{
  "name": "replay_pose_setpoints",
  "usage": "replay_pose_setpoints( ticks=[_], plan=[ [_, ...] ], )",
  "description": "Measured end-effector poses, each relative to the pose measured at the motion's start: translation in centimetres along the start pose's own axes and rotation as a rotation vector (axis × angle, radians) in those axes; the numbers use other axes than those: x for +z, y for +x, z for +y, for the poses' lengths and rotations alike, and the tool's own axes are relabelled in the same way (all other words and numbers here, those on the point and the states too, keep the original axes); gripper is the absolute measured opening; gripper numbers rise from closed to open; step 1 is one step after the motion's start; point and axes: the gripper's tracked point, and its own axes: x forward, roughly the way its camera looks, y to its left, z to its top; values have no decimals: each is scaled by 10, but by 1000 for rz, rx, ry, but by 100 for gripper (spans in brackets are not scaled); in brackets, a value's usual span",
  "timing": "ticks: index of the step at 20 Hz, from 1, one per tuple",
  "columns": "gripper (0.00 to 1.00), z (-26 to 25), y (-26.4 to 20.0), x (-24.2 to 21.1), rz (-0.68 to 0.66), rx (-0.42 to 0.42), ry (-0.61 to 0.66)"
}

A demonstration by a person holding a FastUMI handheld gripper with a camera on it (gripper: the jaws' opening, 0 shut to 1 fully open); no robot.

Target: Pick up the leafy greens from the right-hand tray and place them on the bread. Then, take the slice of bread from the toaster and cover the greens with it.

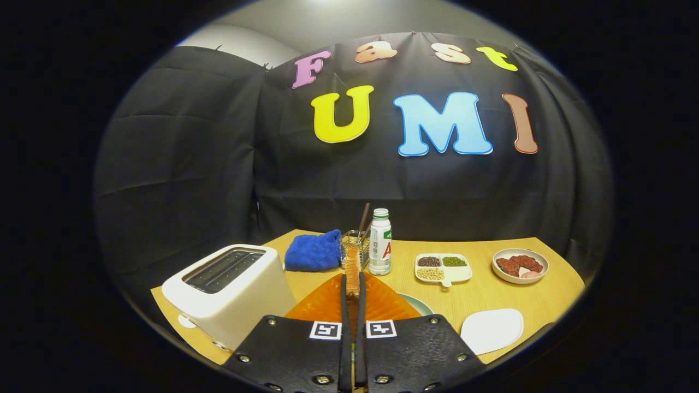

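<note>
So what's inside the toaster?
The toaster slots look dark and empty near the top; deeper down is hidden. The claw is shut on a bread slice, held between its fingers.

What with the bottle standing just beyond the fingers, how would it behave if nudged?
The bottle is tall, narrow and upright, so it would probably tip, then roll. Its smooth wall looks slippery. The gripper, shut on the bread slice held edge-on, points just beside it.
</note>
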Motion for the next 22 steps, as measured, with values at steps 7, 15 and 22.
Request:
replay_pose_setpoints(
  ticks=[7,15,22],
  plan=[
    [2,7,14,-22,35,27,36],
    [2,8,25,-42,69,67,83],
    [2,-35,31,-57,115,-39,84]
  ],
)
